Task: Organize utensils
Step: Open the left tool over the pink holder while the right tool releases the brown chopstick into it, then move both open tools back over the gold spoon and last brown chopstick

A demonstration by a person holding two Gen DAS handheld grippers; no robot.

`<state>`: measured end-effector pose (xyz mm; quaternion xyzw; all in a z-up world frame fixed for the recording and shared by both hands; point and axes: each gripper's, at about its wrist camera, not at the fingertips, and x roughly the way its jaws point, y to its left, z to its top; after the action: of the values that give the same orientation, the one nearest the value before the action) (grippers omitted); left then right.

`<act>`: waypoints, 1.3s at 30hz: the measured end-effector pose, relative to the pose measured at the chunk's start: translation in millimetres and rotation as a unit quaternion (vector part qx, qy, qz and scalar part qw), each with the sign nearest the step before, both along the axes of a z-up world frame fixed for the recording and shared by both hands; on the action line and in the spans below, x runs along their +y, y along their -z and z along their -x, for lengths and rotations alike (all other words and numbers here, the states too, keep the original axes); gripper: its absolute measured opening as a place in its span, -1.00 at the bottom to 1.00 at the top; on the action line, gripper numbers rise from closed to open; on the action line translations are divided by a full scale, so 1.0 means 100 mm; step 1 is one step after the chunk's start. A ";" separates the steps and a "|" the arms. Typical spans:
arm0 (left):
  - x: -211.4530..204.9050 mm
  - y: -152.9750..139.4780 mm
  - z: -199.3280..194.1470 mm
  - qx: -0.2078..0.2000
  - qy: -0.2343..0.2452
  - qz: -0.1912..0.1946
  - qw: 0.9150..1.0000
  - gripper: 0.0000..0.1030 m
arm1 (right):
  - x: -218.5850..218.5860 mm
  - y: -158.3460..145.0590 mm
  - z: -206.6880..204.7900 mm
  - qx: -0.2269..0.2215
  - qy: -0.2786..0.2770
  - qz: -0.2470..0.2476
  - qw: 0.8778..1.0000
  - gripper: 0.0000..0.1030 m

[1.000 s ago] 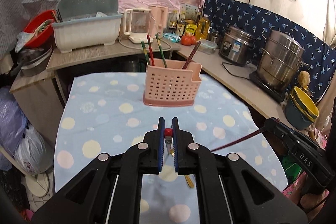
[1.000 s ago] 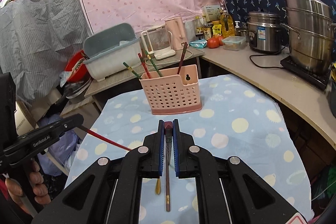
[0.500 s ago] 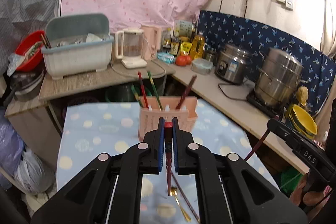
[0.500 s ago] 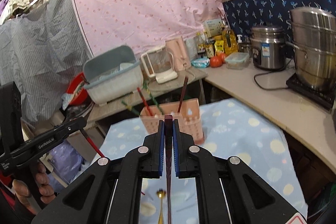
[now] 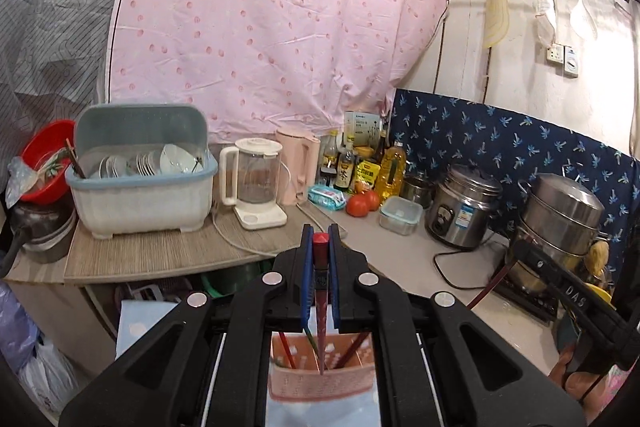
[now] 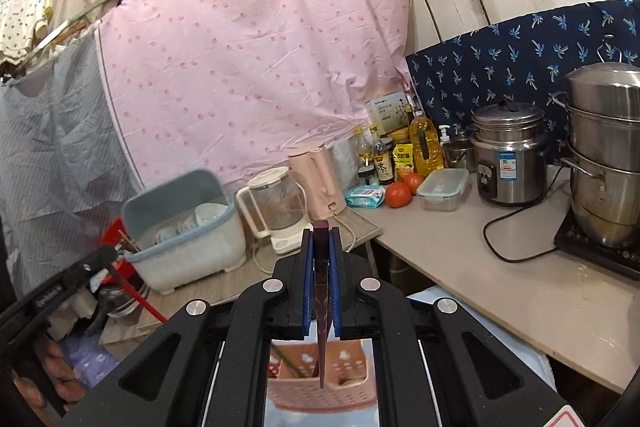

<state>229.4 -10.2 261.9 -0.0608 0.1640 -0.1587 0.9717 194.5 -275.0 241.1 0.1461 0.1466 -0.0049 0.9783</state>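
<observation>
Home kitchen, improvised: dish rack of bowls, electric kettle, oil bottle, rice cooker and steamer pot crowd the desk; pink sheet pegged behind.

Right hand-held gripper holding a dark chopstick above the pink utensil basket

The right hand-held gripper was clamped on a dark maroon chopstick, whose lower end hung over the pink perforated utensil basket near the bottom of the view; a green stick leaned inside the basket. At the left edge, the left hand-held gripper gripped a red chopstick that slanted down to the right. On the far tabletop stood a dish rack with bowls, a clear kettle, a pink kettle, bottles, two tomatoes, a lidded container, a rice cooker and a steel steamer pot on the right. A pink sheet hung behind.
</observation>
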 end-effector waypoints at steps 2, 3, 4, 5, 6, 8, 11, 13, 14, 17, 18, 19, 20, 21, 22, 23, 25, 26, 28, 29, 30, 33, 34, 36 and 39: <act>-0.05 0.05 -0.14 0.003 -0.009 -0.010 1.000 -0.87 | 0.00 0.10 -0.18 0.011 0.001 0.003 1.000 -0.86; -0.06 0.08 -0.19 0.005 -0.012 -0.014 1.000 -0.87 | 0.00 0.15 -0.25 0.017 0.002 0.004 1.000 -0.86; -0.08 0.13 -0.27 0.011 -0.013 -0.017 1.000 -0.87 | 0.00 0.22 -0.32 0.024 0.002 0.005 1.000 -0.86; -0.08 0.17 -0.33 0.016 -0.013 -0.018 1.000 -0.87 | 0.00 0.27 -0.39 0.031 0.000 0.006 0.999 -0.86; -0.09 0.23 -0.39 0.021 -0.015 -0.020 0.999 -0.87 | 0.02 0.34 -0.42 0.037 0.000 0.008 0.999 -0.86; -0.08 0.33 -0.47 0.032 -0.015 -0.023 0.999 -0.87 | 0.06 0.47 -0.52 0.051 -0.004 0.009 0.999 -0.86; -0.10 0.50 -0.56 0.048 -0.015 -0.028 0.998 -0.87 | 0.11 0.64 -0.61 0.068 -0.010 0.012 0.998 -0.86; -0.12 0.59 -0.59 0.055 -0.014 -0.031 0.998 -0.87 | 0.14 0.72 -0.65 0.077 -0.012 0.014 0.997 -0.86; -0.13 0.62 -0.59 0.056 -0.015 -0.034 0.998 -0.87 | 0.15 0.76 -0.67 0.081 -0.013 0.014 0.997 -0.86; -0.12 0.67 -0.56 0.056 -0.015 -0.032 0.998 -0.80 | 0.15 0.80 -0.65 0.083 -0.010 0.016 0.996 -0.75; -0.11 0.68 -0.55 0.059 -0.016 -0.029 0.998 -0.54 | 0.15 0.79 -0.63 0.082 -0.008 0.017 0.996 -0.69; -0.10 0.68 -0.54 0.060 -0.017 -0.025 0.998 -0.38 | 0.15 0.78 -0.61 0.080 -0.008 0.015 0.997 -0.66; -0.09 0.68 -0.52 0.058 -0.025 -0.024 0.998 -0.09 | 0.15 0.76 -0.57 0.077 -0.008 0.012 0.997 -0.59; -0.07 0.68 -0.48 0.055 -0.029 -0.023 0.998 -0.02 | 0.15 0.75 -0.55 0.074 -0.009 0.010 0.997 -0.55; -0.06 0.68 -0.46 0.057 -0.028 -0.022 0.998 -0.02 | 0.15 0.73 -0.50 0.072 -0.010 0.009 0.997 -0.54; -0.05 0.68 -0.44 0.061 -0.026 -0.021 0.998 -0.02 | 0.16 0.71 -0.46 0.070 -0.011 0.010 0.997 -0.53; -0.04 0.68 -0.37 0.068 -0.024 -0.022 0.997 -0.02 | 0.18 0.69 -0.37 0.068 -0.012 0.013 0.998 -0.53; -0.03 0.69 -0.34 0.071 -0.022 -0.023 0.997 -0.02 | 0.19 0.68 -0.32 0.067 -0.013 0.013 0.998 -0.53; -0.02 0.69 -0.23 0.077 -0.016 -0.024 0.997 -0.02 | 0.21 0.67 -0.20 0.066 -0.017 0.010 0.998 -0.52; -0.01 0.70 -0.18 0.080 -0.012 -0.024 0.996 -0.02 | 0.23 0.67 -0.12 0.066 -0.019 0.008 0.998 -0.52; -0.01 0.71 -0.10 0.085 -0.006 -0.025 0.996 0.00 | 0.24 0.68 -0.05 0.067 -0.023 0.006 0.997 -0.52; 0.00 0.79 0.10 0.106 0.008 -0.029 0.994 0.07 | 0.28 0.73 0.19 0.072 -0.031 0.002 0.997 -0.50; 0.00 0.84 0.20 0.117 0.014 -0.031 0.993 0.08 | 0.30 0.77 0.28 0.075 -0.034 0.000 0.997 -0.49; -0.01 0.96 0.40 0.137 0.027 -0.036 0.990 0.09 | 0.34 0.86 0.47 0.086 -0.042 -0.002 0.995 -0.46; -0.03 1.22 0.70 0.162 0.041 -0.049 0.985 0.09 | 0.44 1.09 0.78 0.111 -0.057 0.000 0.992 -0.46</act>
<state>159.9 -13.0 140.3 -0.0315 0.3295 -0.1783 0.9266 116.0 -231.5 132.1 0.1360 0.2627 0.0347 0.9546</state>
